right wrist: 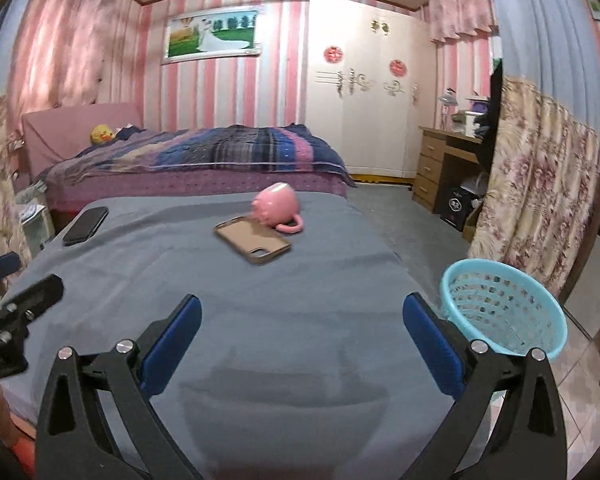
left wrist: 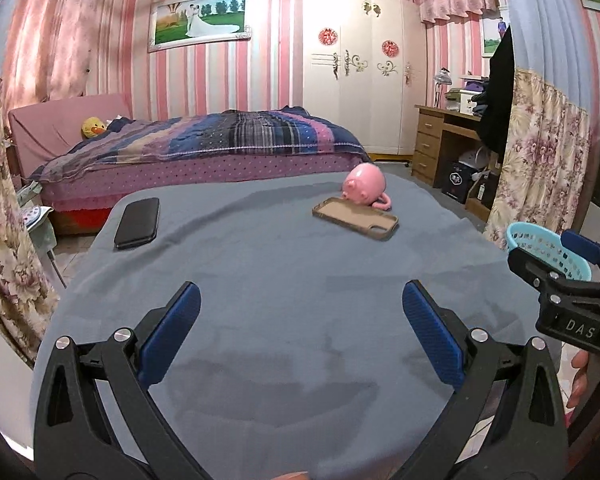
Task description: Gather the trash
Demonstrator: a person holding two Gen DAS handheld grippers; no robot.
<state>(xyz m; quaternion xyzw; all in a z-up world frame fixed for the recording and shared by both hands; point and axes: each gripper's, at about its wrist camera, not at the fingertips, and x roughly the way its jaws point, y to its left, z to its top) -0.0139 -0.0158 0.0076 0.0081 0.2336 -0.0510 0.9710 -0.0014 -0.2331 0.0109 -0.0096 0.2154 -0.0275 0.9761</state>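
Note:
A light blue plastic basket (right wrist: 504, 312) stands off the table's right edge; its rim also shows in the left wrist view (left wrist: 548, 252). No loose trash shows on the grey cloth table (left wrist: 280, 280). My left gripper (left wrist: 300, 308) is open and empty over the near middle of the table. My right gripper (right wrist: 300, 316) is open and empty over the near part of the table, the basket just right of its right finger. In the left wrist view the right gripper (left wrist: 572, 276) shows at the far right, in front of the basket.
A pink pig-shaped mug (left wrist: 364, 184) lies on its side at the table's far side, touching a brown phone case (left wrist: 356, 218). A black phone (left wrist: 137, 222) lies at the far left. A bed (left wrist: 204, 148), wardrobe and desk (left wrist: 444, 140) stand behind.

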